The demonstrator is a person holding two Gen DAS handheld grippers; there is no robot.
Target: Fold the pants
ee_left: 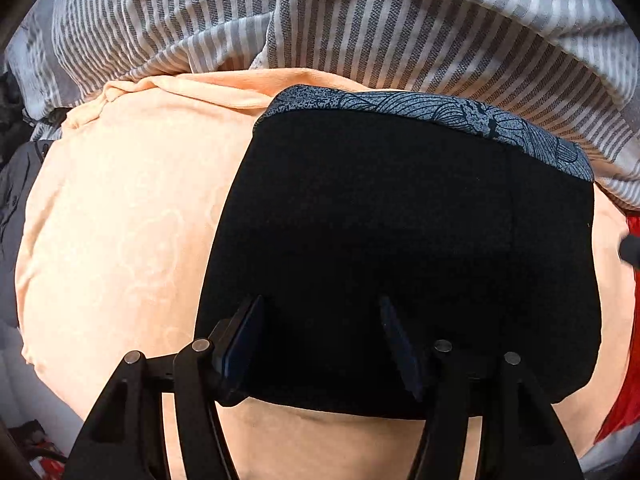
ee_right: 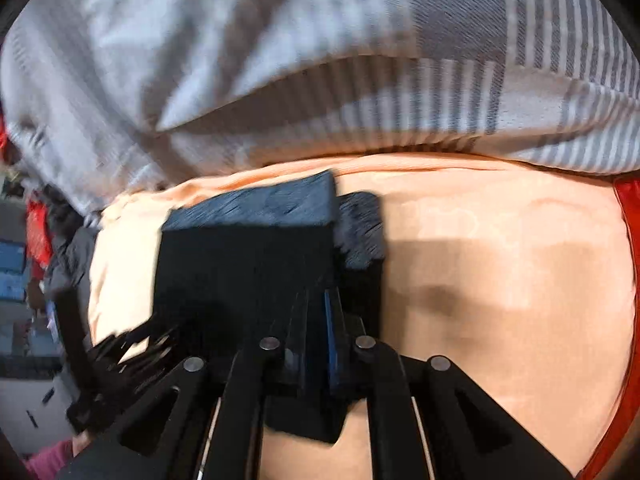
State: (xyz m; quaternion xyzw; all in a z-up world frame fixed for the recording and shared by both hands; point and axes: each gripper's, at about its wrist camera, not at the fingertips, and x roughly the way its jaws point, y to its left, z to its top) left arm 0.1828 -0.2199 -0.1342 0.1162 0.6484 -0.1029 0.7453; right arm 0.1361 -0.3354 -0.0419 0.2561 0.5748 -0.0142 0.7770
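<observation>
The black pants (ee_left: 400,248) lie folded into a flat block on the peach sheet (ee_left: 120,220), with a grey patterned band (ee_left: 440,112) along the far edge. My left gripper (ee_left: 320,320) is open, its fingers spread over the near edge of the pants. In the blurred right wrist view the pants (ee_right: 240,264) lie left of centre. My right gripper (ee_right: 320,312) is shut on the near right part of the pants, black cloth pinched between the fingers. The left gripper (ee_right: 120,352) shows as a blurred black shape at lower left.
A grey-and-white striped duvet (ee_left: 360,20) is bunched along the far side of the sheet; it also shows in the right wrist view (ee_right: 320,60). Red fabric (ee_right: 628,240) lies at the right edge. Dark clothes (ee_left: 16,200) sit at the left.
</observation>
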